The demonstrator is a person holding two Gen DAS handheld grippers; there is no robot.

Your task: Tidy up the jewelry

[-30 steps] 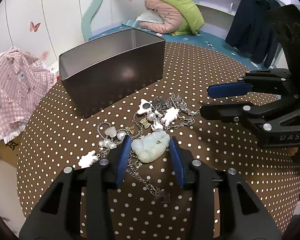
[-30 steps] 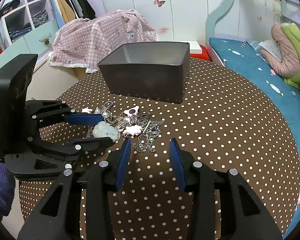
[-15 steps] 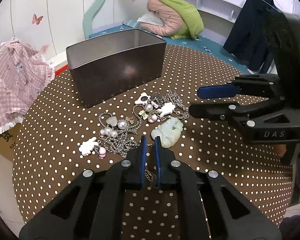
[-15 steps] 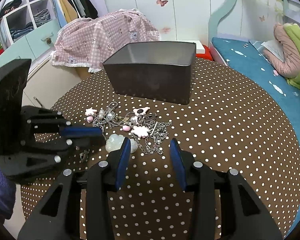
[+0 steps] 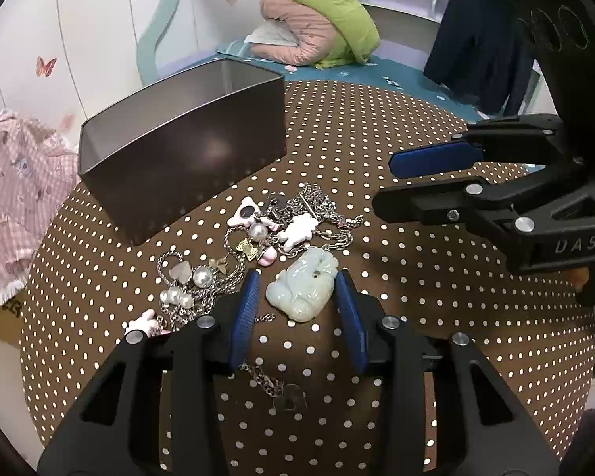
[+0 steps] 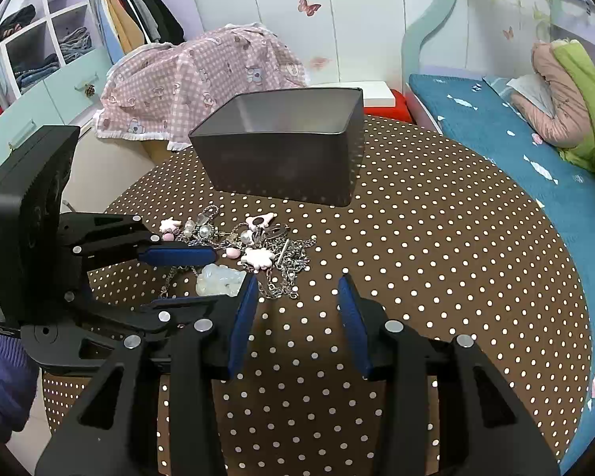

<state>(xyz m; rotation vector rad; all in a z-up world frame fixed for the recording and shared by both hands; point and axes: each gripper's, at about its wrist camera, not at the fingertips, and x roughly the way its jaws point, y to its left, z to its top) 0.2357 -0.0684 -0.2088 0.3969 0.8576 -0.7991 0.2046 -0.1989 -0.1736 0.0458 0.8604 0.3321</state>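
The left gripper [image 5: 297, 297] stands part open, its jaws opening, with the jade pendant [image 5: 303, 289] lying between the blue pads [image 5: 244, 313] and a clear gap on each side. Half a second ago these jaws were pinched almost shut just short of the pendant, over a bit of chain; a second ago they straddled the pendant much as they do now. So the snap shut caught nothing of note, and the gripper has come back around the stone for another go. The pendant rests on the dotted table [image 5: 436, 297], turned a little from where it lay a second ago, so the miss seems to have nudged it.

Just beyond the pendant is the tangle of chains [image 5: 321, 214], pearls [image 5: 200, 277] and pink-and-white charms [image 5: 297, 230], all loose on the cloth. A thin chain [image 5: 265, 380] trails back under the left gripper toward the camera. It may be tied to the pendant, though I cannot tell.

The right gripper [image 6: 297, 317] hovers part open over bare cloth beside the pile, with nothing between its pads, much as it was a second ago.

The tin [image 6: 281, 158] sits behind the pile, open, and what shows of its inside looks empty. Sorting has barely begun; the next close needs the pads square on the stone's flanks.
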